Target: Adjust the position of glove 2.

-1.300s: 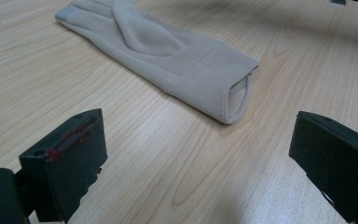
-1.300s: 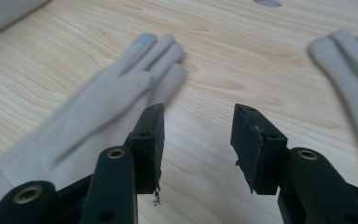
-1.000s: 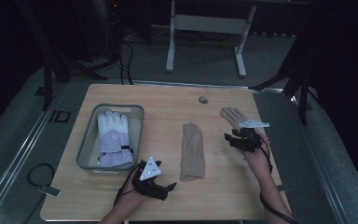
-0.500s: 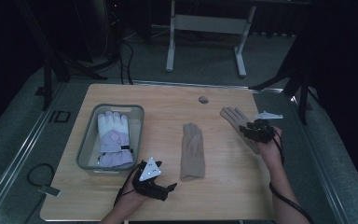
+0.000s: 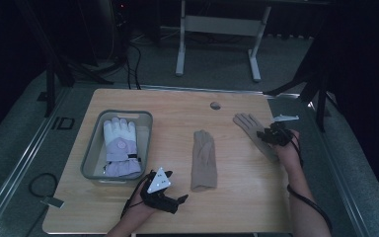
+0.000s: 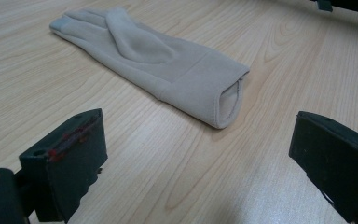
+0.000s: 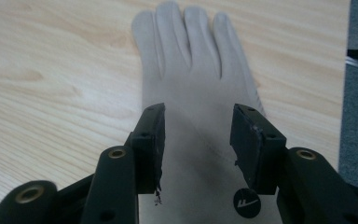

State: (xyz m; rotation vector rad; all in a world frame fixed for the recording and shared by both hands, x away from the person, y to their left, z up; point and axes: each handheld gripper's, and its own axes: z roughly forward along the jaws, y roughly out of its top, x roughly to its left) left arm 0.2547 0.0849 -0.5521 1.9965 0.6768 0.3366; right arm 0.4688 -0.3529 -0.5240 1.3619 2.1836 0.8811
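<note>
The table [image 5: 177,118] is pale wood with a smooth, matt grain. Both beige gloves, one at centre [image 5: 203,159] and one at the right of the frame [image 7: 200,88], look like soft, matt, brushed cloth. The bin [image 5: 92,153] at left seems grey plastic; its white-and-lilac glove [image 5: 119,148] looks padded fabric.

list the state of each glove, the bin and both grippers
right beige glove: flat on table, fingers spread
middle beige glove: flat, untouched
white glove: lying in bin
grey bin: upright on table
right gripper: open above right beige glove
left gripper: open, empty
</note>
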